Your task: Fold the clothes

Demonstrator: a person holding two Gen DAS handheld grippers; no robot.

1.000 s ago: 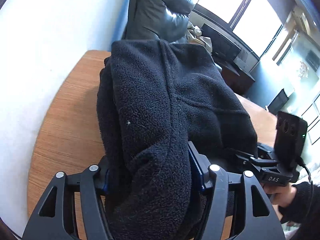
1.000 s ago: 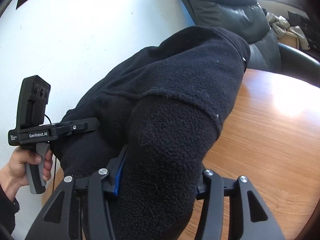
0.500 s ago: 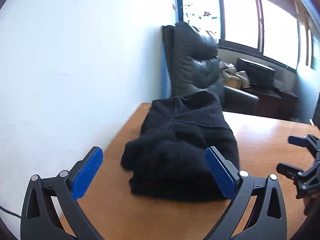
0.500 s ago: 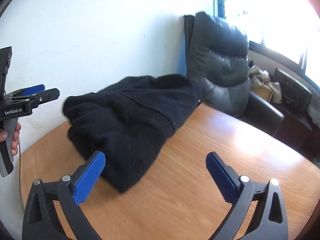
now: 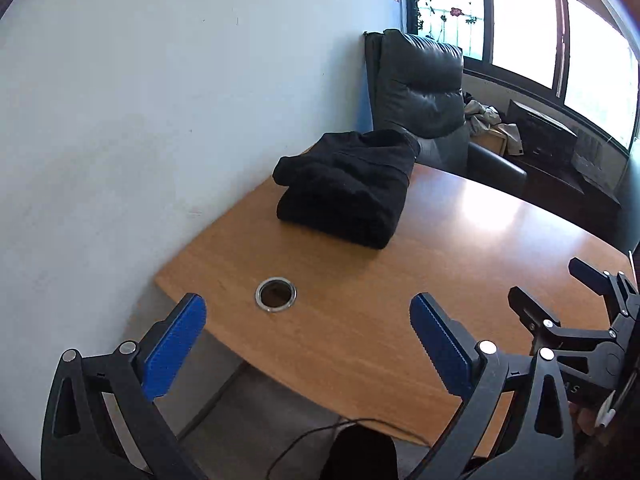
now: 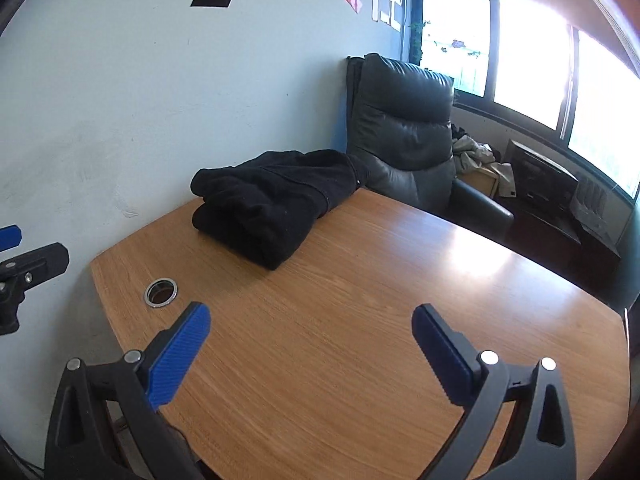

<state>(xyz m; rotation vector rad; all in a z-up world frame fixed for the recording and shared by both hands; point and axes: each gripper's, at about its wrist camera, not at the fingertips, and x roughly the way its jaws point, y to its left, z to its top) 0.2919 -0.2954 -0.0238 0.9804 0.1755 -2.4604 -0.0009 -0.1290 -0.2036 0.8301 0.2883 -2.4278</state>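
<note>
A black fleece garment (image 5: 348, 188) (image 6: 272, 208) lies folded in a thick bundle at the far corner of the wooden table (image 5: 400, 300) (image 6: 360, 320), close to the white wall. My left gripper (image 5: 308, 308) is open and empty, held well back from the bundle over the near table edge. My right gripper (image 6: 312, 316) is open too, with nothing between its blue pads (image 6: 180, 352), above the near part of the table. The right gripper (image 5: 560, 292) also shows at the right edge of the left wrist view, and the left gripper (image 6: 16, 248) at the left edge of the right wrist view.
A metal-rimmed cable hole (image 5: 276, 294) (image 6: 161, 293) sits in the table near the wall side. A black leather armchair (image 5: 424, 92) (image 6: 404, 132) stands behind the garment. A low cabinet with cloths (image 6: 536, 176) runs under the windows. A cable (image 5: 320, 436) hangs below the table edge.
Both grippers let go of the black fleece, opened wide, and drew back and up from it. The folded bundle now lies alone at the far corner.
</note>
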